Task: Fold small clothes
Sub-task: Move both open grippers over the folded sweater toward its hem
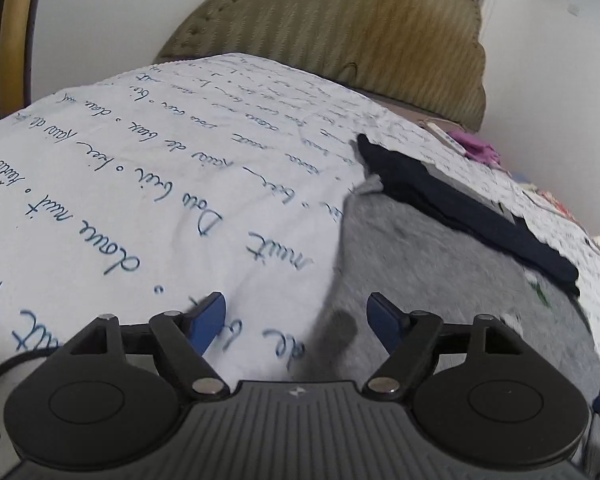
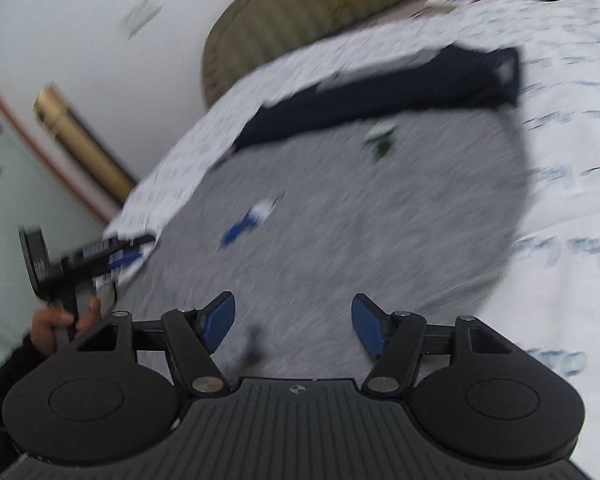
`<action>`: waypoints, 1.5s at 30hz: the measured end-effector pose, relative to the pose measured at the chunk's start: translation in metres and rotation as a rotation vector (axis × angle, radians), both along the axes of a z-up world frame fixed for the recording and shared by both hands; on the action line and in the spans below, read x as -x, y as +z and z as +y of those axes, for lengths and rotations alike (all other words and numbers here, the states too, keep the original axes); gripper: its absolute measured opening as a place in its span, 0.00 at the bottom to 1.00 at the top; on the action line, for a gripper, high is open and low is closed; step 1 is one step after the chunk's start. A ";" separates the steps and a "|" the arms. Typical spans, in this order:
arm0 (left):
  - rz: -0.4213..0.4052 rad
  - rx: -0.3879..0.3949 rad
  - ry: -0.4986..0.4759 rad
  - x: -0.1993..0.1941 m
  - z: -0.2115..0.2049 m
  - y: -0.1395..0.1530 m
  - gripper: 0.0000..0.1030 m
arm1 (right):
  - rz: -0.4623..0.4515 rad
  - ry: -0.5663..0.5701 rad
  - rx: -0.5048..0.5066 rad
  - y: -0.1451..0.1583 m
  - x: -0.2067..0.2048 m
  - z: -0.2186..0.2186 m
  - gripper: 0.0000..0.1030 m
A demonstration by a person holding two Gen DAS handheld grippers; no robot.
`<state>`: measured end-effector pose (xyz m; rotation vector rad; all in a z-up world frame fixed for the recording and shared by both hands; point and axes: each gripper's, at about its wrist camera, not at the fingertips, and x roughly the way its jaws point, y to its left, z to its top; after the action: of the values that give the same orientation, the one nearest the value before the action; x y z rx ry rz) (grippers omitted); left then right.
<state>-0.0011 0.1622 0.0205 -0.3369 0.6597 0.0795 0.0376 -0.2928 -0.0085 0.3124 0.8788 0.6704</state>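
Only in the right view, a hand; both hand-held grippers wide over grey garment.

A grey garment lies flat, a folded navy garment along its far edge.

Bed covered by white sheet printed with blue handwriting – fills most of both views. Olive ribbed headboard with scalloped top edge stands at far end, against plain white wall. Gold-and-black frame leans at left edge; same frame visible in right wrist view, blurred. Purple cloth near headboard's foot. Light soft, even – no hard shadows.
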 end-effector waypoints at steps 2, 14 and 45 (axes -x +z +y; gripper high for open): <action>0.019 -0.022 -0.033 0.001 -0.006 0.002 0.76 | 0.037 0.047 0.086 -0.006 0.000 0.017 0.72; 0.023 -0.024 -0.128 0.032 0.002 0.003 0.76 | 0.082 0.124 0.766 0.035 0.110 -0.009 0.80; 0.232 0.286 -0.405 0.053 0.023 0.003 0.85 | 0.282 -0.184 0.249 0.013 0.095 -0.048 0.79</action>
<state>-0.0541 0.1852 0.0232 -0.4663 0.9616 -0.3702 -0.0575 -0.3404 0.0048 0.2631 1.1751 0.3445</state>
